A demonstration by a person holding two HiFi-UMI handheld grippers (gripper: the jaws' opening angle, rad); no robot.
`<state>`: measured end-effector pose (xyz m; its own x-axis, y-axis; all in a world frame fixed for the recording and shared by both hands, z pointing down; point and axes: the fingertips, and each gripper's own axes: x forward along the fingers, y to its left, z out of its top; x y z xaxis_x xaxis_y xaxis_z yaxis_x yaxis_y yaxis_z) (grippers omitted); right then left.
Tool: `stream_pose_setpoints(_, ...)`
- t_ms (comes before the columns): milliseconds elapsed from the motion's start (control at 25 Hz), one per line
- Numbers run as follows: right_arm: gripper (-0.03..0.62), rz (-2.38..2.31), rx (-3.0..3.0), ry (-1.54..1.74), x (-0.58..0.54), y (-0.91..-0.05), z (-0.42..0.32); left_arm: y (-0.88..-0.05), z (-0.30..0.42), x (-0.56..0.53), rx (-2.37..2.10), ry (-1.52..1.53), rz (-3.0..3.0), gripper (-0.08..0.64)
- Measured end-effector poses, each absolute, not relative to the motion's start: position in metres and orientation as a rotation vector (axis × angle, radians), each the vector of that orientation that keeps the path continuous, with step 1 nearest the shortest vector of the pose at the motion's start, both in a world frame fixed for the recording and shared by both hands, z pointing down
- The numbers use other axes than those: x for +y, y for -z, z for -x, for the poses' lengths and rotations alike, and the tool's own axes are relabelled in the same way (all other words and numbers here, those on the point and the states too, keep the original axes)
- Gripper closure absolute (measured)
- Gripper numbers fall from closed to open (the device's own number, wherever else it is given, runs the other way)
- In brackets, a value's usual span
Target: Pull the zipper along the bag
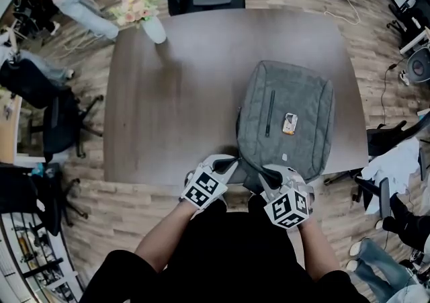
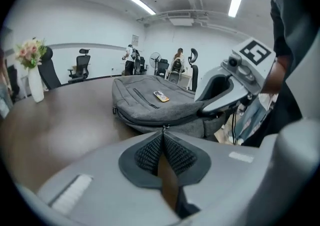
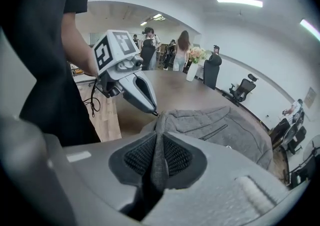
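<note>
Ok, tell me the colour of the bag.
The bag is grey, a plain heathered fabric. The head view shows it best.

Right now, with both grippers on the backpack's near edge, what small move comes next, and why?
Probably slide the left gripper along the backpack: it pinches the zipper pull, while the right gripper clamps a fold of the fabric, steadying it.

Wide brown wooden surface point(image 1: 175, 107), rounded corners, wood floor all round it. On right half: grey cloth backpack point(image 1: 306, 103), lying flat, its near end at close edge of surface. At far left corner: white vase point(image 1: 154, 29), standing upright, pink and yellow flowers point(image 1: 136, 5) in it. Vase well apart from backpack.
</note>
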<state>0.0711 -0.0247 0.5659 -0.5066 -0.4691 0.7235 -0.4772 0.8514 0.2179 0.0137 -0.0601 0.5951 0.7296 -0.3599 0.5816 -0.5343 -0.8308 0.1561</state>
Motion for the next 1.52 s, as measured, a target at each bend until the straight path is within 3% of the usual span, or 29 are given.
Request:
stream_pose_setpoints(440, 0.549, -0.712, -2.21, 0.135, -0.028, -0.528, -0.09, -0.58, -0.002, -0.112, -0.689, -0.64, -2.554, 0.526)
stream_pose_setpoints(1000, 0.549, -0.606, -2.194, 0.149, -0.014, -0.553, -0.084, -0.626, -0.009, -0.221, -0.921, -0.887, -2.548, 0.517)
stream_pose_setpoints(1440, 0.546, -0.764, -2.172, 0.132, -0.049, -0.577, -0.084, -0.636, -0.016, -0.236, -0.958, -0.878, -2.537, 0.528)
stream_pose_setpoints(1520, 0.543, -0.81, -2.161, 0.138, -0.065, -0.578, -0.083, -0.637, -0.012, -0.234, -0.971, -0.899, -2.565, 0.475)
